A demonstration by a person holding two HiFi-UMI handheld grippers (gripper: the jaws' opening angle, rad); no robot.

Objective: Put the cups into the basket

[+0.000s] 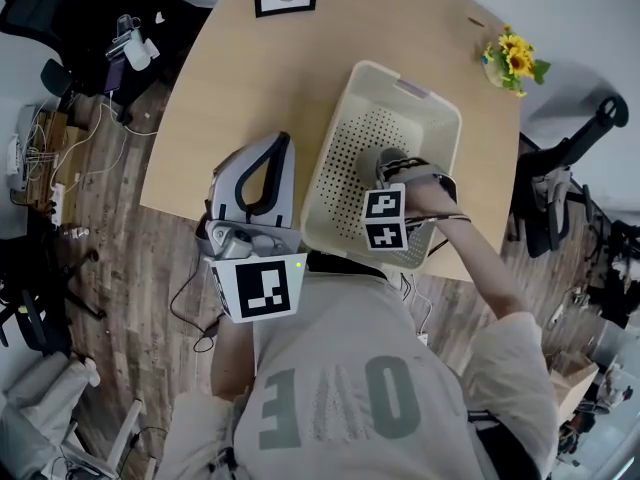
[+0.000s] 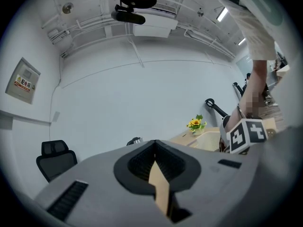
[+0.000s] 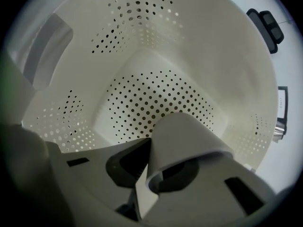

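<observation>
Right claw [image 3: 154, 171] pinches a smooth grey cup [image 3: 182, 138] inside the perforated cream basket [image 3: 142, 98]; left claw [image 2: 155, 162] closed.

tee [image 1: 340, 368]: beige, grey print | L gripper [image 1: 282, 146], R gripper [image 1: 388, 165]: grey, b&w cubes [image 1: 262, 288]

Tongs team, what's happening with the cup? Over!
Left tongs shut, empty. Right tongs shut on cup, down inside basket. Nothing in the way.

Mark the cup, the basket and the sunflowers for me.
cup [image 3: 184, 136], right gripper view, on its grey side wall.
basket [image 1: 365, 133], head view, on the bare perforated floor.
sunflowers [image 1: 515, 61], head view, on the yellow blooms at the table's far corner.
</observation>
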